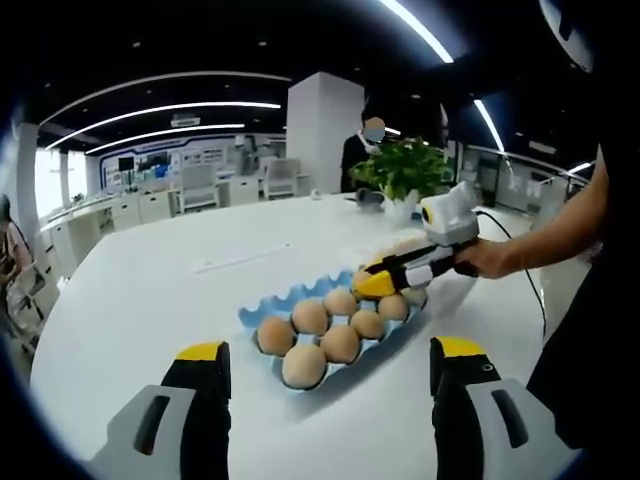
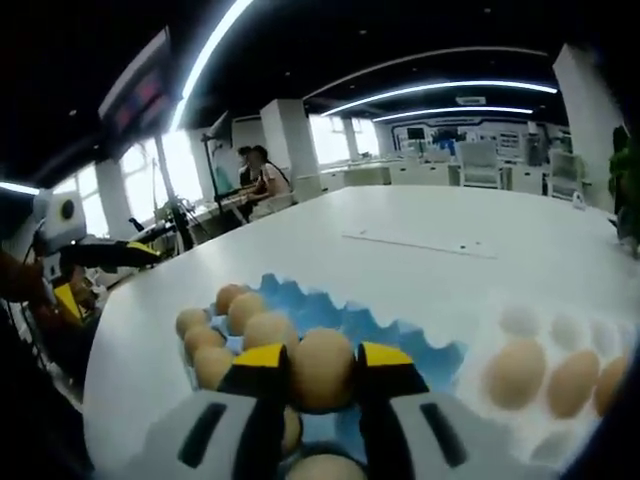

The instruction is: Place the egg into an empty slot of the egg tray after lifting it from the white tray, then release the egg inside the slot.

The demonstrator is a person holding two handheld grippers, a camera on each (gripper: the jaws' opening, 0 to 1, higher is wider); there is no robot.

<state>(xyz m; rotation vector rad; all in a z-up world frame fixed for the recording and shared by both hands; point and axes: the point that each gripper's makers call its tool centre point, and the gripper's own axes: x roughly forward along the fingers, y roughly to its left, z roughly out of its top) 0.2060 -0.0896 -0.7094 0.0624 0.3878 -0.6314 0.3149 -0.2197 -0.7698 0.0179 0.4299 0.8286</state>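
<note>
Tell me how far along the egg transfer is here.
Done: the egg is lifted off the white tray, and the right gripper is shut on it. In hand: it is carried over the blue egg tray. Left: lowering it into an empty slot and releasing. The left gripper is open.

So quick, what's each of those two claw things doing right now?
Left gripper: open, holding nothing, hanging above the table.
Right gripper: closed on an egg, over the blue egg tray.
</note>
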